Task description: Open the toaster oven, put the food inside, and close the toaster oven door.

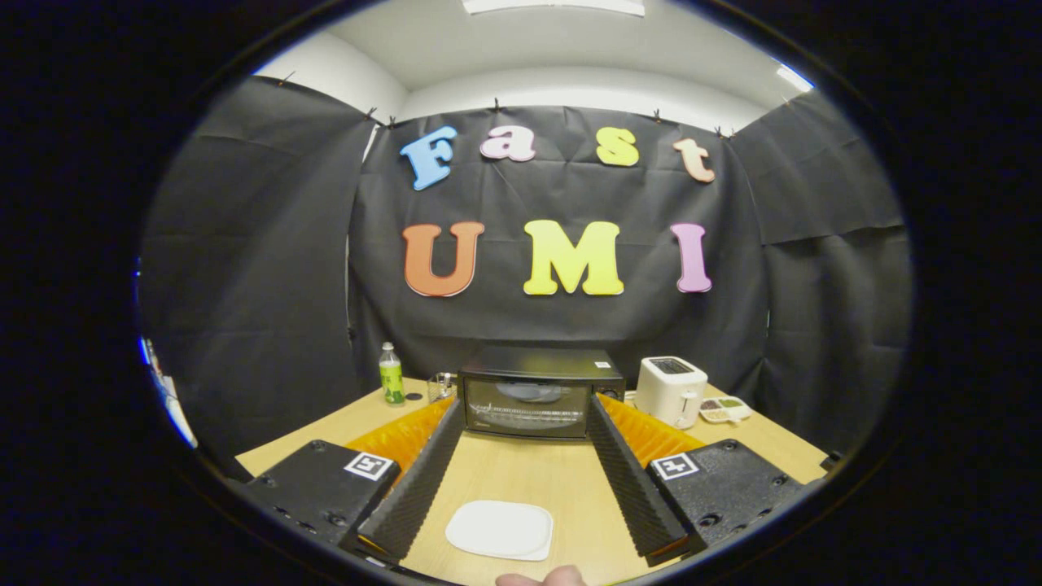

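A black toaster oven (537, 392) stands at the far side of the wooden table (529, 480), its glass door shut, straight ahead beyond my fingertips. A flat white plate-like slab (500, 529) lies on the table between my two fingers, close to me. My gripper (525, 411) is open, fingers spread wide, nothing held between them. The fingertips frame the oven's door from a distance. A fingertip of a person (541, 577) shows just below the white slab.
A green bottle (391, 375) and a small glass (440, 386) stand left of the oven. A white pop-up toaster (670, 390) and a small divided dish (724, 408) sit to its right. Black cloth walls enclose the table.
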### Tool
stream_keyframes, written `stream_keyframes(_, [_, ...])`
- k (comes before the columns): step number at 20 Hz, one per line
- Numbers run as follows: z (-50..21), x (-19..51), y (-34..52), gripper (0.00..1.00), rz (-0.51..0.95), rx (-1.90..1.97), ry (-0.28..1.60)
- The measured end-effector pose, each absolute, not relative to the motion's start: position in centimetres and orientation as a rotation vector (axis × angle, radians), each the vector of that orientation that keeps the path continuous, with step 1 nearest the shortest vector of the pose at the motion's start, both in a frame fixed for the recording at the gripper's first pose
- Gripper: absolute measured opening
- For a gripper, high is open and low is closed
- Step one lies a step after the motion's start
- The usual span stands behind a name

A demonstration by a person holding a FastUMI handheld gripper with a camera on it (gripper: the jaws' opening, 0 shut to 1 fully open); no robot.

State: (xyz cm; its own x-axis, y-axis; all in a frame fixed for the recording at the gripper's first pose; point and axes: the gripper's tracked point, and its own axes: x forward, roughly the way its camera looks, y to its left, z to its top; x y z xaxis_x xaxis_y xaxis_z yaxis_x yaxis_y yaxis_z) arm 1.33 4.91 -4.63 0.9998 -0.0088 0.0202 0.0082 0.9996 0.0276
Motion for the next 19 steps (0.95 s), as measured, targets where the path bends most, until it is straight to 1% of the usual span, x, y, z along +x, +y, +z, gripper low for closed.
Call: stream_keyframes(19, [-5.6,2.5,4.8,1.0,-0.011,0.027,0.019])
